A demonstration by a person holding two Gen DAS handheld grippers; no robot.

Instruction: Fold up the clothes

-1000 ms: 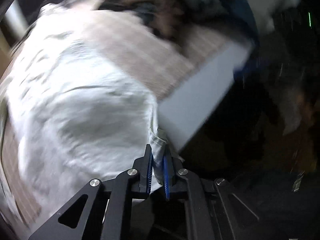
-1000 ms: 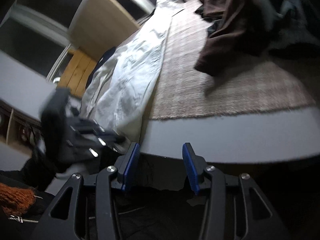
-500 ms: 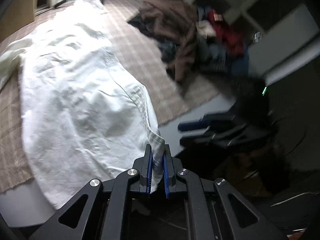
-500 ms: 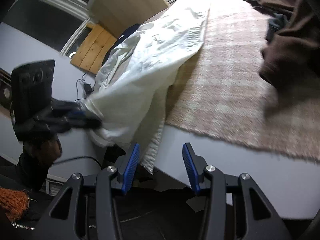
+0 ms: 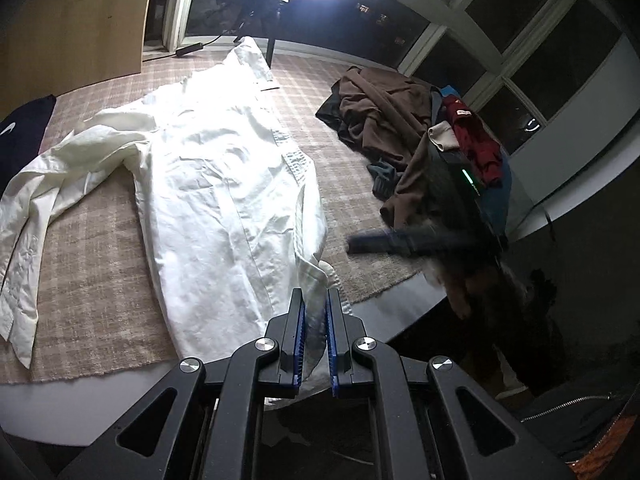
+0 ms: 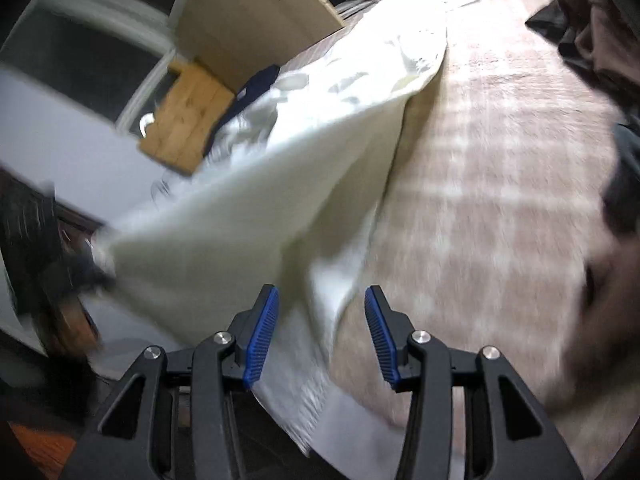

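Cloth has swung round over the last second: the white shirt (image 5: 224,184) that bunched near my left gripper (image 5: 316,320) now lies long across the checked rug (image 5: 92,264) on the bench, sleeve out left, ready for folding. Left jaws are clamped on its hem corner, held low at the bench edge. My right gripper (image 6: 320,328), jaws wide and holding nothing, has closed in over the lifted hem.

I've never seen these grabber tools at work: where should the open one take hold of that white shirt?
Probably the hem edge hanging between the right gripper's open fingers, approached from the table's near edge. The white shirt drapes loose there, while the left gripper pinches the hem's other corner.
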